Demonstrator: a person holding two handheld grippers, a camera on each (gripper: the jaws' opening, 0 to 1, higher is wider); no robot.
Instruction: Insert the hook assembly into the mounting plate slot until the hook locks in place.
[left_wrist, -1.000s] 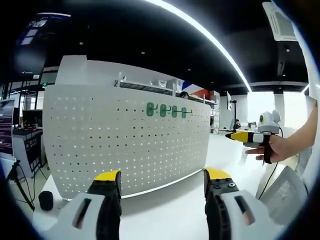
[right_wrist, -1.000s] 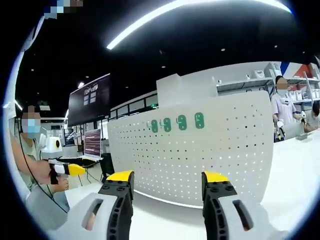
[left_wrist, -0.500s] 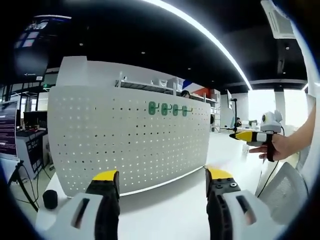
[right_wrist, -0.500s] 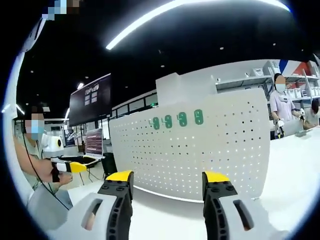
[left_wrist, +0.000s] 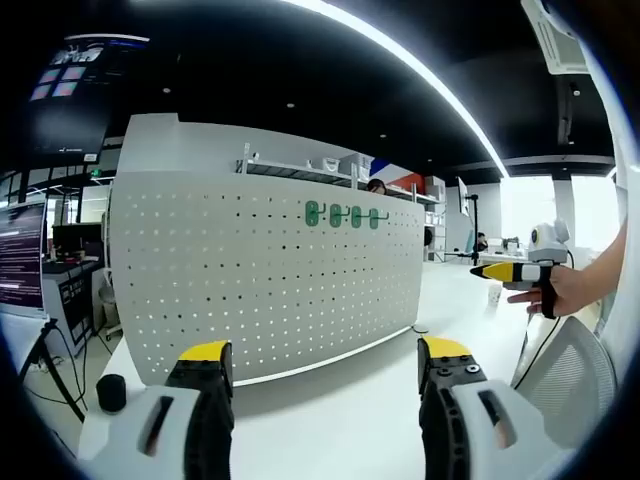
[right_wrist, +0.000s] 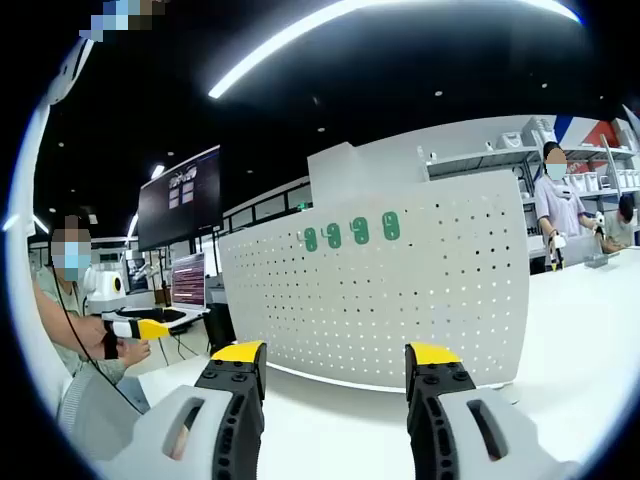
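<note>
Both views have drawn back slightly from the white pegboard (left_wrist: 265, 275), standing upright across the tabletop (left_wrist: 340, 420). The left gripper (left_wrist: 325, 365) and right gripper (right_wrist: 335, 365) are spread wide, gripping nothing. Four green hooks (right_wrist: 350, 231) sit in its upper rows, so insertion looks done or not begun.

A white table (left_wrist: 330, 420) carries a small black cylinder (left_wrist: 111, 392) near its edge. A long ceiling light strip (right_wrist: 330, 30) crosses the dark ceiling – below it hangs a large dark screen (right_wrist: 180, 205). Shelving (left_wrist: 300, 170) and a standing person (right_wrist: 556, 205) lie behind.
</note>
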